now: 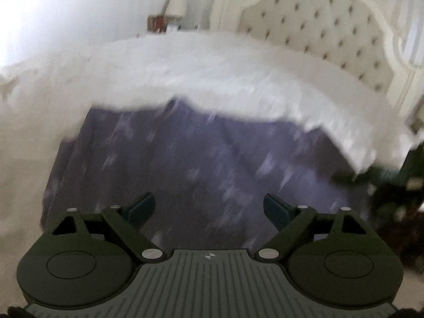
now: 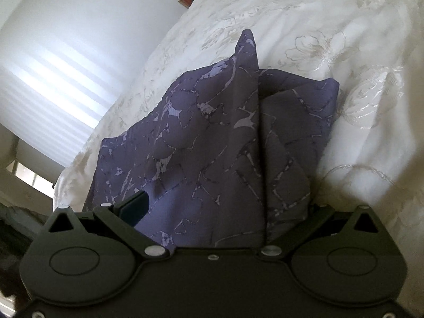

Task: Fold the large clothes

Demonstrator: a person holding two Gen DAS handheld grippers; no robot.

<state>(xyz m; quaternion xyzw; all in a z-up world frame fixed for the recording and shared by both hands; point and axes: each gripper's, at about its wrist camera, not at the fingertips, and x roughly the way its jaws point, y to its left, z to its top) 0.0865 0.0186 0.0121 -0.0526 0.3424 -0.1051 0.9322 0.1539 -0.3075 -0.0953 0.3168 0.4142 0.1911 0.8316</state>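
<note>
A: Where does the cloth (image 2: pixel 201 137) lie?

B: On the bed (image 2: pixel 331 53), partly folded, one corner peaked up. The left tongs (image 1: pixel 209 206) stand wide over it, nothing between them.

A: And the right tongs (image 2: pixel 225 206)?

B: Cloth bunches between them (one finger is hidden), so whether they pinch cannot be told.

A: The risk?

B: If that grip is loose, the fold may slump and the layers slide askew.
</note>
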